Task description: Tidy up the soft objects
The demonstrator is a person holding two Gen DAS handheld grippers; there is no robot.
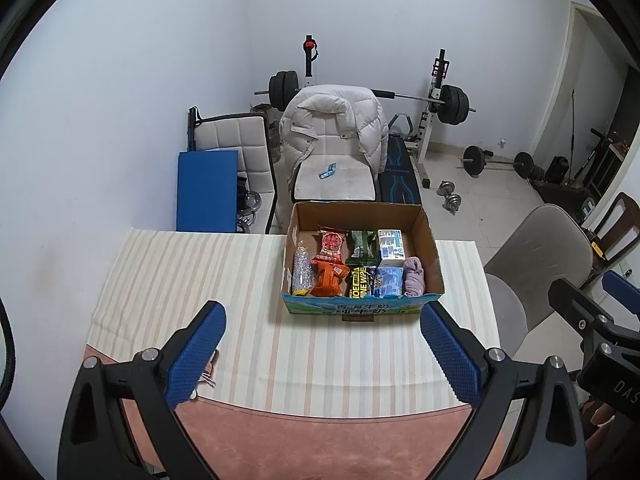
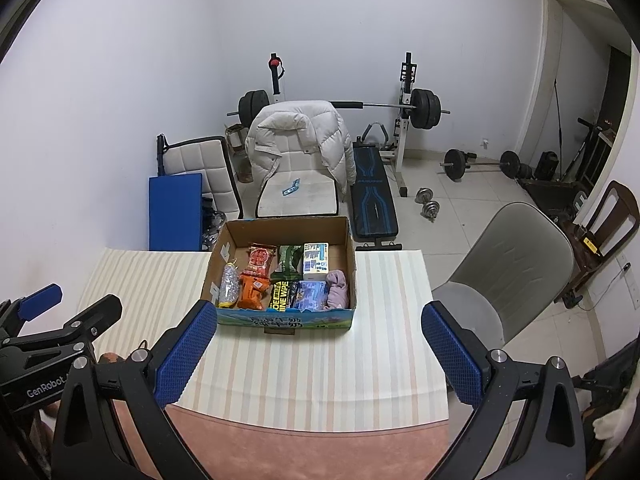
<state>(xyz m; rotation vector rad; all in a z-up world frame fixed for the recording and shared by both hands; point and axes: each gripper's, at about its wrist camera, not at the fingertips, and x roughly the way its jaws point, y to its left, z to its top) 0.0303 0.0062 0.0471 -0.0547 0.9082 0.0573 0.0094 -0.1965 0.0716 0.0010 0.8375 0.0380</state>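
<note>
An open cardboard box (image 1: 432, 258) (image 2: 350, 258) stands at the far edge of the striped tablecloth (image 1: 180, 280) (image 2: 380, 320). It holds several soft packets: an orange pack (image 1: 329, 279) (image 2: 252, 293), a red pack (image 1: 331, 244) (image 2: 260, 259), a green pack (image 1: 362, 246), a blue-white tissue pack (image 1: 389, 282) (image 2: 310, 294) and a pink cloth (image 1: 414, 276) (image 2: 337, 289). My left gripper (image 1: 322, 350) is open and empty, held above the near part of the table. My right gripper (image 2: 318, 354) is open and empty, to the right of the left one.
A white chair with a puffy jacket (image 1: 332, 124) (image 2: 298, 136) stands behind the table. A grey chair (image 1: 536, 264) (image 2: 516, 264) is at the right. Weight bench, barbell (image 1: 440, 98) and dumbbells stand on the floor beyond. Pink table surface (image 1: 320, 440) shows at the near edge.
</note>
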